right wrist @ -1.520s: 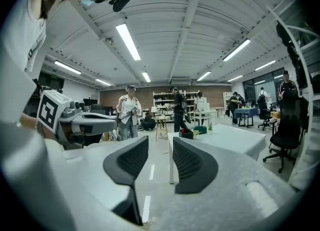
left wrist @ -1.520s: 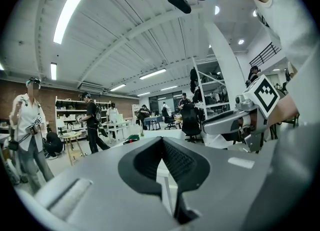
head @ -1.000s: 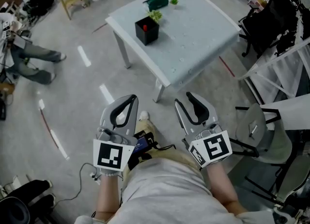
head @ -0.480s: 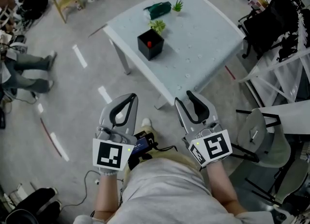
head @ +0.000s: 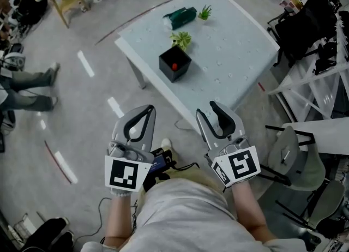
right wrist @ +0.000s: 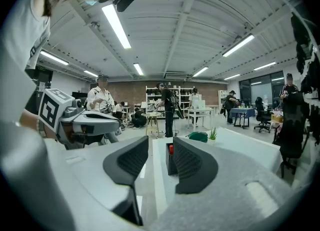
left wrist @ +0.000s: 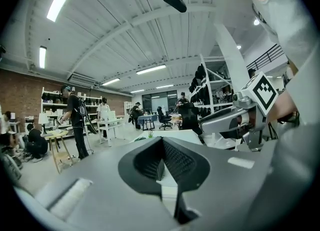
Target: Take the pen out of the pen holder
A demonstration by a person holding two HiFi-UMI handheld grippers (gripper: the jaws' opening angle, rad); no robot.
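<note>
Workshop floor surrounds a white square table [head: 240,54]; the black box-shaped pen holder [head: 175,64] stands near its front edge, red-topped pen [head: 174,66] inside. Left gripper [head: 145,109] is pressed together, right gripper [head: 208,110] spread and empty, both well short. Advised: close in, descend squarely over the pen.

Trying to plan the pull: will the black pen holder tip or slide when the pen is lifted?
Probably won't tip: the pen holder is a square box, flat on the table. It might slide; that top looks smooth. The pen, only its red end showing, likely lifts freely.
</note>
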